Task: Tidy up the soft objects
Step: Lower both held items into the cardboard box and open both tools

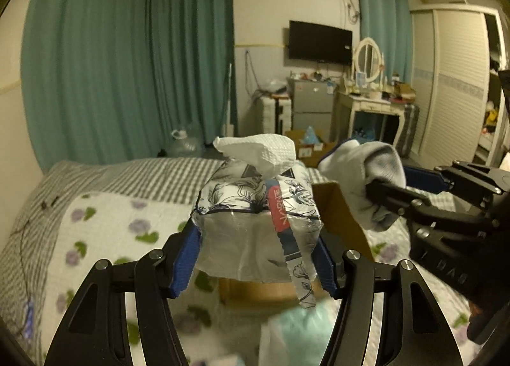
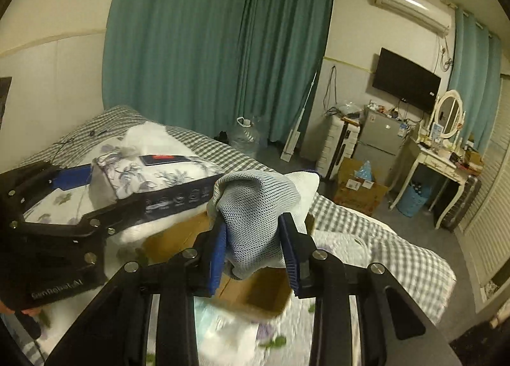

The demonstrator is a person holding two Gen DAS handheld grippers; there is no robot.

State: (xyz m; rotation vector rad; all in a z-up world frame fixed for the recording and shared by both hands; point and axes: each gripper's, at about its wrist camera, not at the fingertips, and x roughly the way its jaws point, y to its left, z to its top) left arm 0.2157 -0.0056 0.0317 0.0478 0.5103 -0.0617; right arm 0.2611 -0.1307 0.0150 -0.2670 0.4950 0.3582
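My left gripper (image 1: pixel 258 238) is shut on a floral tissue pack (image 1: pixel 255 203) with a white tissue (image 1: pixel 258 150) poking from its top, held above the bed. My right gripper (image 2: pixel 255 238) is shut on a bundle of grey-white mesh socks (image 2: pixel 258 213). The socks also show in the left wrist view (image 1: pixel 363 174), in the right gripper (image 1: pixel 379 193) beside the tissue pack. The tissue pack shows in the right wrist view (image 2: pixel 153 174), in the left gripper (image 2: pixel 108 190). An open cardboard box (image 2: pixel 255 296) sits on the bed below both; it also shows in the left wrist view (image 1: pixel 338 209).
The bed has a floral quilt (image 1: pixel 105 232) and a grey checked sheet (image 2: pixel 376 232). A pale plastic-wrapped pack (image 1: pixel 296 334) lies near the box. Beyond the bed are a water jug (image 2: pixel 245 139), a floor box (image 2: pixel 360 187), a dresser (image 2: pixel 436 162) and green curtains (image 1: pixel 127 56).
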